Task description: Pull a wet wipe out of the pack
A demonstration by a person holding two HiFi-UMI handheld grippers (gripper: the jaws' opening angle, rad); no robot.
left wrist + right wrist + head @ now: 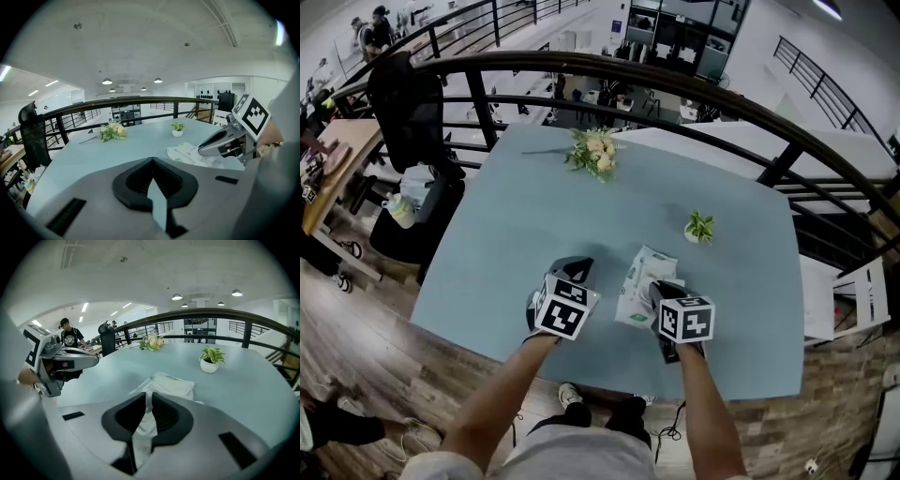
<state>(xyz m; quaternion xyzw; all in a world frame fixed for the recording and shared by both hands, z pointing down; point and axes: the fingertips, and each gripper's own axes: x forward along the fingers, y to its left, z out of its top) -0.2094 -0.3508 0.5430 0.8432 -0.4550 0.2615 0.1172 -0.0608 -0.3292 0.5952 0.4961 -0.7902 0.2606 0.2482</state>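
Right gripper (149,395) clamped on a white wet wipe (144,427), right at the near end of the pack (172,384). Pack lying flat on the blue table (243,380), not far from a little potted plant (210,359). Left gripper (152,161) off to the side, jaws together with nothing in them.

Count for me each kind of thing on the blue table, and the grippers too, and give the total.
Wet wipe pack: 1
Wet wipe, held in the jaws of the right gripper: 1
Potted plant: 1
Flower bouquet: 1
Grippers, the left gripper and the right gripper: 2
Total: 6
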